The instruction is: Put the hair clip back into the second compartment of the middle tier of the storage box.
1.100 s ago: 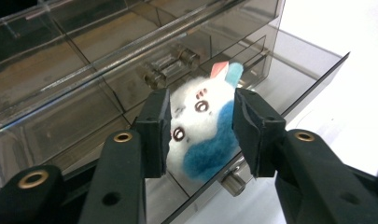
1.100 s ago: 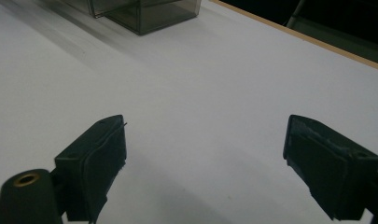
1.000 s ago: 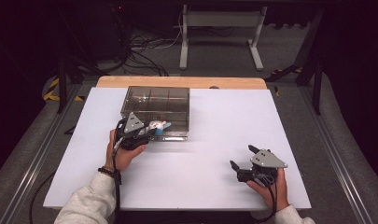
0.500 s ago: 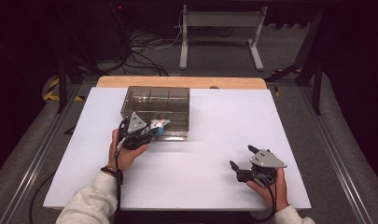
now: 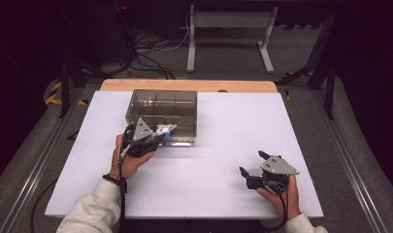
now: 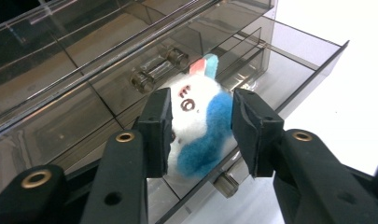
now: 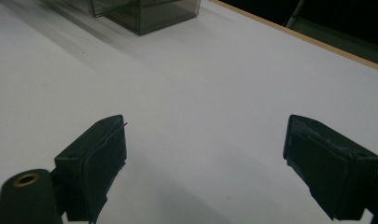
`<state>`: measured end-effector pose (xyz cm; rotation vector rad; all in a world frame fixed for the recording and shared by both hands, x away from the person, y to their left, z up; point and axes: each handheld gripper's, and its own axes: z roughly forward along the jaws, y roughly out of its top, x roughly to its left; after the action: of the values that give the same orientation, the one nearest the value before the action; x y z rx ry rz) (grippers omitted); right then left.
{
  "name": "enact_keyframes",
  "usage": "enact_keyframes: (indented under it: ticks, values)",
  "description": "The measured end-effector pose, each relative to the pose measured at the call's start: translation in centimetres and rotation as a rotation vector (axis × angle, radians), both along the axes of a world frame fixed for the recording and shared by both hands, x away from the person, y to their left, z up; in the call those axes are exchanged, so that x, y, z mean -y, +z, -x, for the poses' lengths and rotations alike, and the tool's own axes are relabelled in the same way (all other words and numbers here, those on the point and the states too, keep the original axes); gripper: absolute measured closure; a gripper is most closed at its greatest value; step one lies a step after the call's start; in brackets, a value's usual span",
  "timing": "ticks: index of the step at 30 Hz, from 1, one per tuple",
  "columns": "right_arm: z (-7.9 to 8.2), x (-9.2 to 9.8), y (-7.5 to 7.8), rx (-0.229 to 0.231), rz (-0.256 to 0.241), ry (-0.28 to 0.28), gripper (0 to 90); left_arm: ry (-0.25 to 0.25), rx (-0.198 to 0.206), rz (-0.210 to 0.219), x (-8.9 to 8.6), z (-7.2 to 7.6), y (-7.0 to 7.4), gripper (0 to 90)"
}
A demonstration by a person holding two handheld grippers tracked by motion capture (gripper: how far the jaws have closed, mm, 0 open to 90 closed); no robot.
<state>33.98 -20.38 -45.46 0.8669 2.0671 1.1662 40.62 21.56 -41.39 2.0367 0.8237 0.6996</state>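
A small white-and-blue plush toy (image 6: 200, 116) with a pink and a teal ear is pinched between the pads of my left gripper (image 6: 200, 100), which is shut on it. The toy (image 5: 166, 129) hangs over the pulled-out bottom drawer (image 6: 289, 60) of a smoky clear drawer box (image 5: 162, 109). In the high view, my left gripper (image 5: 157, 133) sits at the box's front left. My right gripper (image 5: 252, 162) rests low over the white table at the front right, open, with nothing between its jaws (image 7: 205, 140).
The white tabletop (image 5: 233, 126) runs wide between the box and my right hand. A wooden strip (image 5: 184, 85) edges the far side. A closed upper drawer with a clear handle (image 6: 154, 70) is just behind the toy. Cables and a stand lie on the floor beyond.
My left gripper with the toy has edged slightly right toward the drawer. The right gripper has stayed where it was.
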Motion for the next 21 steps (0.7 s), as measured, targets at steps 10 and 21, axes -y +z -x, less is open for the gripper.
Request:
enact_keyframes:
  ticks: [10, 21]
  values:
    - [0.0, 0.0, 0.0, 0.001, 0.005, 0.002, 13.7, -0.035, 0.034, -0.004, 0.6, 1.1, 0.7, 57.4]
    - [0.0, 0.0, -0.1, 0.001, 0.004, 0.000, 13.7, -0.086, 0.042, -0.035, 0.5, 2.2, 0.2, 65.0]
